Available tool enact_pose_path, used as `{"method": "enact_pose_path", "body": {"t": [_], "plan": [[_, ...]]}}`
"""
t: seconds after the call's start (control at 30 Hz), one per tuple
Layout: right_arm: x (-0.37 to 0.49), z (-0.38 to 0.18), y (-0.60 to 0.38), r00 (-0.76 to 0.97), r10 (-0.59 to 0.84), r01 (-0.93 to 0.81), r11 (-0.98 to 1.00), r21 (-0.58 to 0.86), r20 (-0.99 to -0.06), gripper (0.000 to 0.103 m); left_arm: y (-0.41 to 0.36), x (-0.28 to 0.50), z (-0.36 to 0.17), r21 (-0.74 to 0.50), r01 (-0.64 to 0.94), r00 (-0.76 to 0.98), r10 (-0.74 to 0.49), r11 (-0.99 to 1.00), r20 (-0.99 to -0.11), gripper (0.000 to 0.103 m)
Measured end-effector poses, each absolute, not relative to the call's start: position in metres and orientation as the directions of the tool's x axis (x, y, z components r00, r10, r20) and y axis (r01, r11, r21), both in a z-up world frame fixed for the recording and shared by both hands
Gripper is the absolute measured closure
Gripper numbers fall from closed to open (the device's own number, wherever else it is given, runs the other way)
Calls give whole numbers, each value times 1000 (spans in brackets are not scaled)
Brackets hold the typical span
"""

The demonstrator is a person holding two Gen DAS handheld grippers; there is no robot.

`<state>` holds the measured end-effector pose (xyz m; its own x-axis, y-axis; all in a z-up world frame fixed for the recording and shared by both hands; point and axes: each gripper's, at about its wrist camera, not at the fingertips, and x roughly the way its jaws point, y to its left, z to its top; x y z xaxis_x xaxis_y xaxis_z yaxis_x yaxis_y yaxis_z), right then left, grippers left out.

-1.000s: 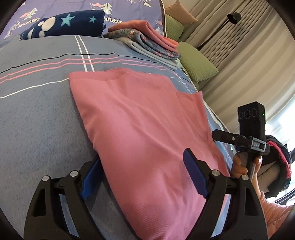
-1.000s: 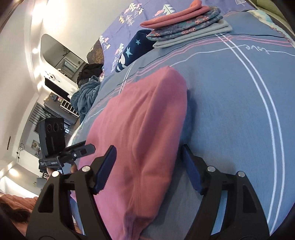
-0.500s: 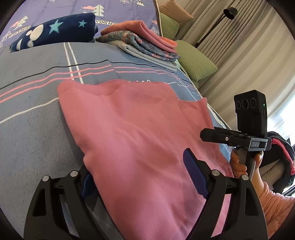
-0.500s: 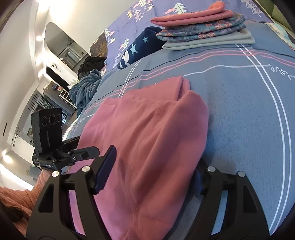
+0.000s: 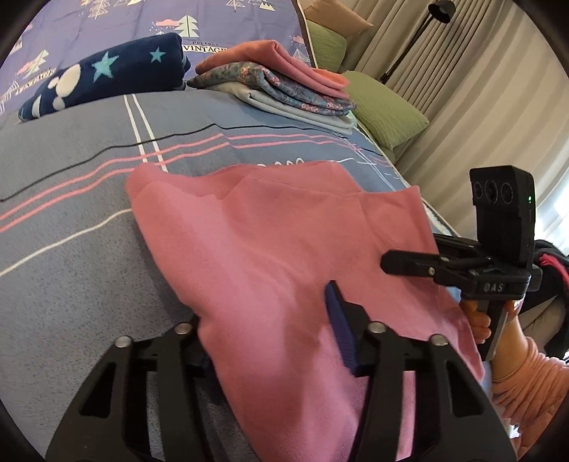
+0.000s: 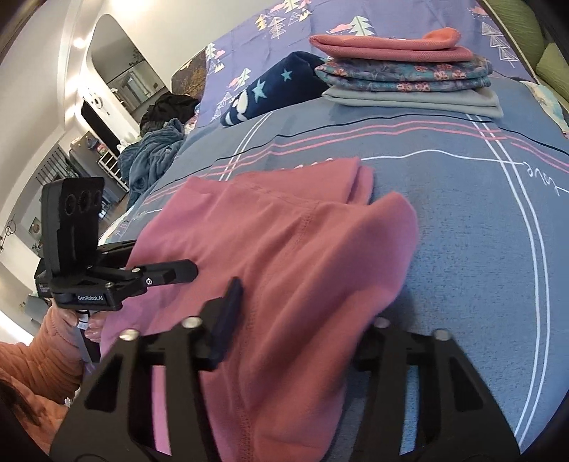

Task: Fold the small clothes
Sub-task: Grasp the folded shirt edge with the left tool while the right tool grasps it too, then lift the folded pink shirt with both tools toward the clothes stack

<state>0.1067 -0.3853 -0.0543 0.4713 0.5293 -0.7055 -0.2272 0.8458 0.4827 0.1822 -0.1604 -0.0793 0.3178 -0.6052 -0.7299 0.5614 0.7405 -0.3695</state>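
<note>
I see the garment point(image 5: 284, 248) in plain pink, rosier through my right wrist camera point(image 6: 284, 248). Under it the bedspread point(image 5: 71, 284) is blue-grey, crossed by thin pink, white and black stripes. The stack of folded clothes point(image 6: 409, 78) reads coral pink on top, a teal floral print with pink blossoms in the middle, pale grey at the bottom. Beside it the rolled blanket point(image 5: 106, 78) is navy with light blue stars and white blobs. The duvet point(image 5: 213, 17) behind is lilac with white and mint trees and pink clouds. Pillows point(image 5: 384, 113) are olive green. My gripper frames are black, with dark blue pads point(image 5: 341, 330). The sleeve point(image 6: 46, 355) is orange.
</note>
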Motion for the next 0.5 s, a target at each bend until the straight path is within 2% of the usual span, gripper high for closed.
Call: {"method": "enact_pose_path", "body": {"t": [0.03,0.1,0.17,0.33,0.5], "plan": [[105,-54,-387,472,530,-228,845,484,-704,71,-161,181,-78,-360,563,327,-601,744,-730,63],[104,-51,-385,482,526,-234,848,476,-701,77,-162,179,-74,-341,565,346,-592,751,-728,75],[100,-43,-378,514,490,-242,870,429,-704,80,-164,175,-68,-308,575,376,-579,758,-723,79],[84,-19,-368,591,428,-253,903,348,-683,83,-167,155,-48,-214,602,454,-551,769,-700,82],[57,12,-368,665,408,-265,912,313,-626,84,-159,135,-20,-201,615,503,-576,762,-645,83]]}}
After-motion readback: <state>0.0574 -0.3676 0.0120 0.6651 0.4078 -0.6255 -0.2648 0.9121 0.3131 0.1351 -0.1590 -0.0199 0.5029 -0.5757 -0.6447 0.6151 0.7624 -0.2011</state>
